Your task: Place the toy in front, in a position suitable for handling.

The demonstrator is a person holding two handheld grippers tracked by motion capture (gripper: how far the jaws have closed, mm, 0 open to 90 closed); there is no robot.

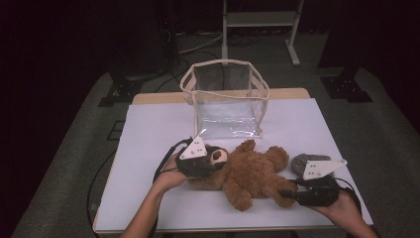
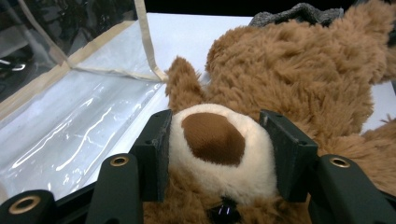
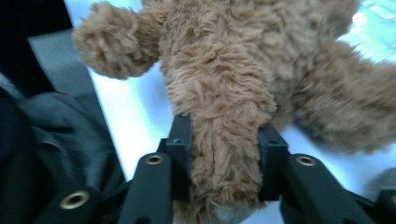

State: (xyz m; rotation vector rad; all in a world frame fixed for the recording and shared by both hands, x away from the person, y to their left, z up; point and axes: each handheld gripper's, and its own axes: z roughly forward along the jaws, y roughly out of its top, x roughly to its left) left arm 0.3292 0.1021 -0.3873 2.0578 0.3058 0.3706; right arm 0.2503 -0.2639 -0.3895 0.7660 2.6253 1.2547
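The brown plush teddy bear with cream muzzle lies on its back on the white surface, at the near middle, its head to the left and legs to the right, just in front of the clear plastic bag with beige fabric trim that stands open-topped at the far middle.

The left gripper has its jaws pinching the bear's muzzle from both sides; the cream pile bulges between the pads. The right gripper has its jaws closed around one furry leg, the pile squeezed between the pads. In the high view the left gripper sits over the head and the right gripper at the near right leg, each borne by a hand. A small grey knitted item lies just beside the bear's far right leg.

Risks observed:
- Both holds are on soft, compressible stuffing. On lifting, the muzzle could squeeze out of the left jaws, as it is rounded and tapering.
- The leg hold is near the limb's end; the body's weight may sag between the two holds, and the leg could pull free.
- The bear appears nearly as wide as the bag's mouth. Spread limbs could catch the trimmed rim and tip or collapse the light bag.
- The grey item may be dragged along by the leg when the bear rises.
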